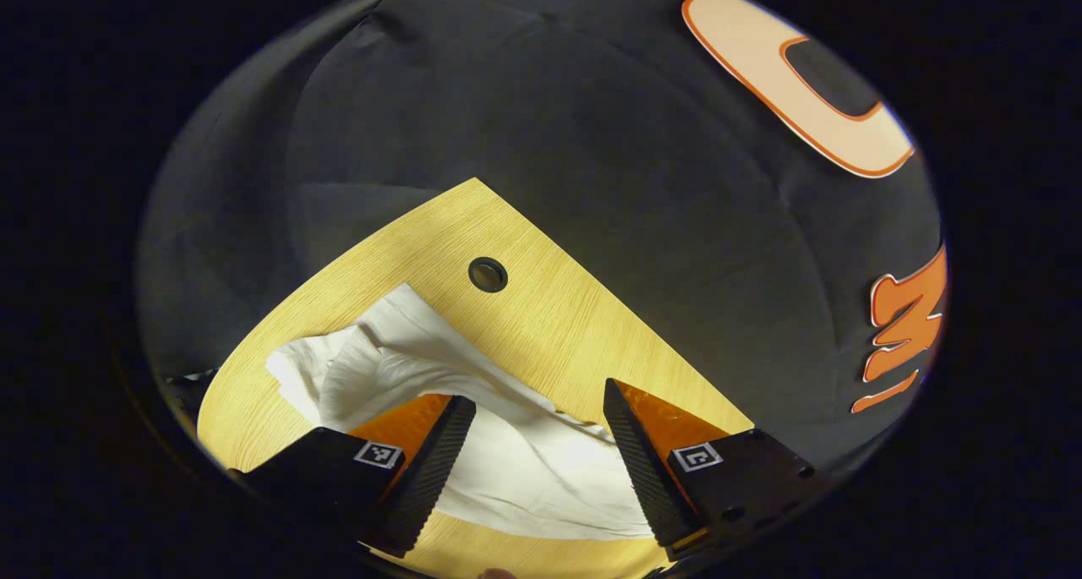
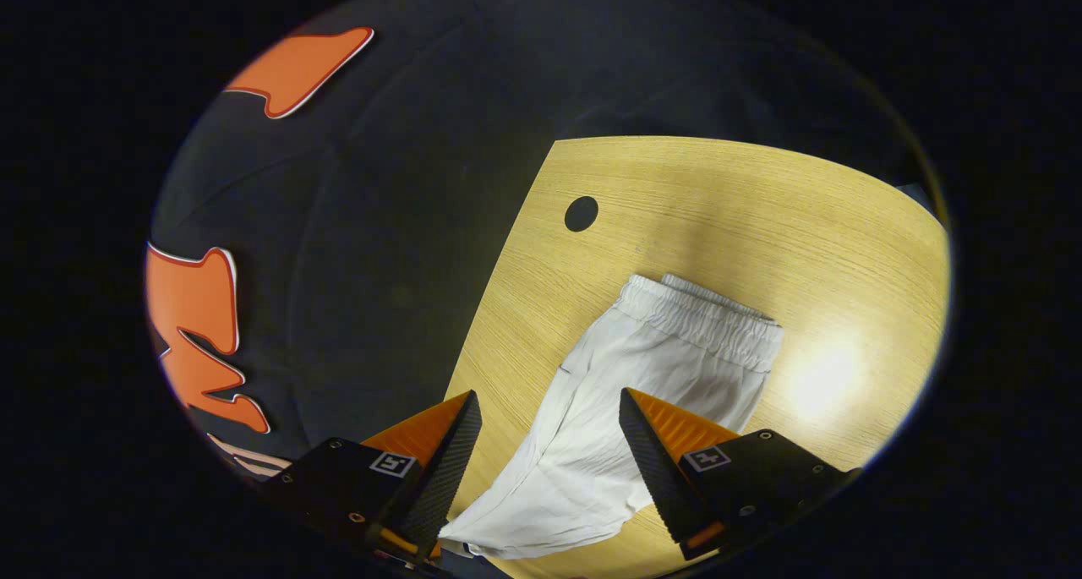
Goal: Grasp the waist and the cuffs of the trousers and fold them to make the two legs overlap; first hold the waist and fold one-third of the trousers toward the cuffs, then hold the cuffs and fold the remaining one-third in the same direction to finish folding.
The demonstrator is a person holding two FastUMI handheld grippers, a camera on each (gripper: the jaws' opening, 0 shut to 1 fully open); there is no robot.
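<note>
The white trousers (image 2: 642, 385) lie on a worktop (image 2: 761, 215) made of pale yellow wood with fine lines running through it. In the right gripper view the cloth looks thin and soft, with small creases. The waist (image 2: 702, 313) is a puffy band full of tiny gathers. It sits at about 1 o'clock from the right gripper (image 2: 549, 444), and the rest of the cloth runs down toward 6 o'clock between the two fingers. A round dark hole (image 2: 581, 214) is cut in the wood at about 11 o'clock from the waist, well apart from it.

The right gripper is wide open, its fingers shaped like pointed wedges, and it holds nothing.

In the left gripper view the trousers (image 1: 507, 452) are bunched and rumpled, with soft folds piled up toward 10 o'clock. The left gripper (image 1: 537, 444) is wide open too, with cloth showing in the gap between its fingers. A round hole (image 1: 488, 274) with a dark ring sits at about 12 o'clock, past the cloth.
</note>
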